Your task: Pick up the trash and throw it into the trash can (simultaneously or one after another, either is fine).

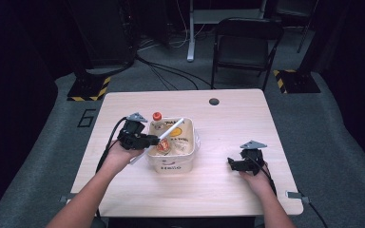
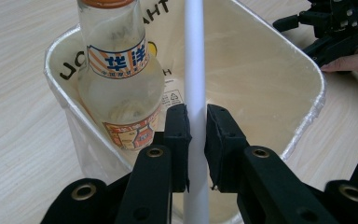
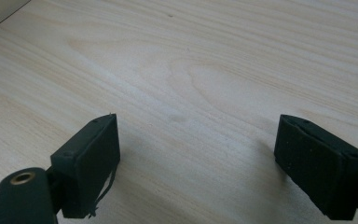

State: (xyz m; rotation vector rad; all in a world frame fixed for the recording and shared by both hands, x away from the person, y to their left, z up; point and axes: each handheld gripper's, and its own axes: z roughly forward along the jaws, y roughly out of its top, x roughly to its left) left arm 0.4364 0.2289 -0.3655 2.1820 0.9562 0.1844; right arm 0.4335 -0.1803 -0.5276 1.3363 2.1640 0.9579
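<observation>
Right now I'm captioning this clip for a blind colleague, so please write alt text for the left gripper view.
The left gripper clamps a white straw between its two black jaws, above a cream tub on a pale wooden table. A clear glass bottle with an orange cap leans inside the tub, and the right gripper rests beyond it.
</observation>
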